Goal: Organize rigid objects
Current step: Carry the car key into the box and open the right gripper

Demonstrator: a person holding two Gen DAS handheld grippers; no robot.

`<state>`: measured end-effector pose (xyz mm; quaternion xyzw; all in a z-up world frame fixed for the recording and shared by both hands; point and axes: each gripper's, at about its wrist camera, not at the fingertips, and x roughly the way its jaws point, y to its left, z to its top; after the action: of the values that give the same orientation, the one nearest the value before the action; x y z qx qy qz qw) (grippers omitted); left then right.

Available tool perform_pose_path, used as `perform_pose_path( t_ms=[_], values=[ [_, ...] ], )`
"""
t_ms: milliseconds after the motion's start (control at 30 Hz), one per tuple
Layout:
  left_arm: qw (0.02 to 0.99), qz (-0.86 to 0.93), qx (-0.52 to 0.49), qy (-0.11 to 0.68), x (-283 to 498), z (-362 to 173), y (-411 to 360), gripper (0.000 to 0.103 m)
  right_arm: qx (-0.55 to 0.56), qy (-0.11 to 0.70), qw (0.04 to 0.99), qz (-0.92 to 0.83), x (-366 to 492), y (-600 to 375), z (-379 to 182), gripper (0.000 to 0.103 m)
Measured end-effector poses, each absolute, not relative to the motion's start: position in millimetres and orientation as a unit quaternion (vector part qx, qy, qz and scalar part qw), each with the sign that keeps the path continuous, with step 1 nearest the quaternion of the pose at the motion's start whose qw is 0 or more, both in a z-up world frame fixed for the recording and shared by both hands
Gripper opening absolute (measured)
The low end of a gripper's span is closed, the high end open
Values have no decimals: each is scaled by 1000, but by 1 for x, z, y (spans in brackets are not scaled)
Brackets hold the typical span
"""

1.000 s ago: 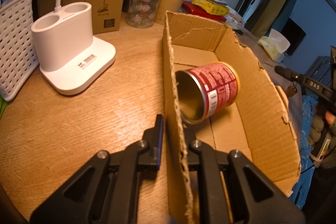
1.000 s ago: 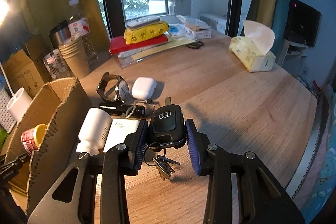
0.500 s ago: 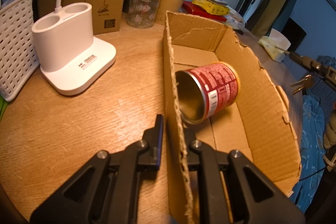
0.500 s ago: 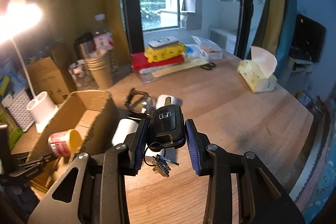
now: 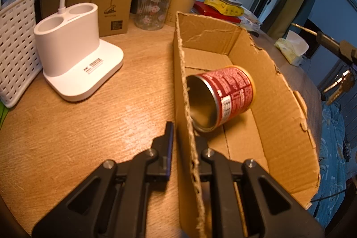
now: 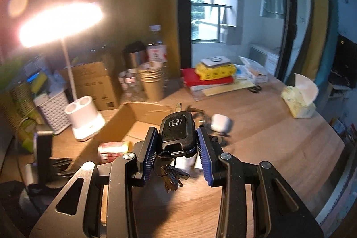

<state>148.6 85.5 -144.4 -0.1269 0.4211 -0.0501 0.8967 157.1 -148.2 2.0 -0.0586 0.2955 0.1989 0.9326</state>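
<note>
A: Where the left gripper point(image 5: 183, 144) sits at the bottom centre of its own view, what has it got?

B: Its jaws are nearly closed, pinching the near wall of the open brown cardboard box point(image 5: 281, 117), one finger outside the wall and one inside.

A: And the right gripper point(image 6: 176, 146)?

B: Part-way open, with its blue ribbed pads point(image 6: 149, 150) clamped on the sides of a black car key fob point(image 6: 177, 129). A bunch of metal keys point(image 6: 170, 175) dangles below it, in the lower centre of the right wrist view.

A: Where is the fob relative to the box?

B: In that view it is held in the air in front of the box, which lies centre-left on the wooden table point(image 6: 279, 137). The view is blurred.

A: What does the left wrist view add?

B: The box interior: a red-labelled tin can point(image 5: 219, 97) on its side, its open mouth toward the camera. The white lamp base with two round wells point(image 5: 73, 64) stands at left, and the keys show at the right edge.

A: And only in the right view?

B: A white earbud case point(image 6: 221, 123) right of centre, and the lit lamp head point(image 6: 60, 22) glaring at upper left.
</note>
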Motion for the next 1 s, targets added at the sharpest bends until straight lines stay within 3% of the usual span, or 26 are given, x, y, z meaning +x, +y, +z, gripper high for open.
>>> perform_pose_path(
  t_ms=[433,1000],
  values=[
    [897,-50,-127,421,149,-144,85,12,-68,317,906,273,132,-92,-16,38],
    [897,-50,-127,421,148,-144,84,12,-107,350,900,237,133,-77,-59,38]
  ],
)
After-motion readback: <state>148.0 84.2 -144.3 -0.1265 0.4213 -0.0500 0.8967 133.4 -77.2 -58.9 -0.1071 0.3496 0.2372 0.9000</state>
